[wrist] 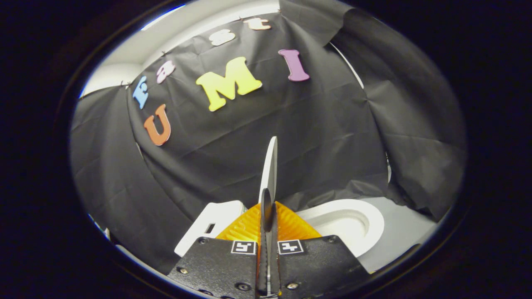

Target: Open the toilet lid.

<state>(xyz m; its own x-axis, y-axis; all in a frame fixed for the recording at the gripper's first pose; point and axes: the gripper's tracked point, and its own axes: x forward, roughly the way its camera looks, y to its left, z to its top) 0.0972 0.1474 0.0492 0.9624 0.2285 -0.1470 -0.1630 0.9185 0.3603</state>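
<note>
The white toilet lid (pixel 271 168) stands raised on edge, seen as a thin upright blade rising straight up from between my fingers. My gripper (pixel 268 209) is shut on the lid's edge, one finger pressing on each side of it. To the right, beyond the fingers, lies the white toilet seat and bowl (pixel 347 222), uncovered, with its oval hollow in sight. To the left of the fingers sits the white tank (pixel 210 230) of the toilet, with a small dark slot in it.
Black cloth walls (pixel 324 124) close in the booth behind and on both sides. A pale grey floor (pixel 405 236) shows to the right of the bowl.
</note>
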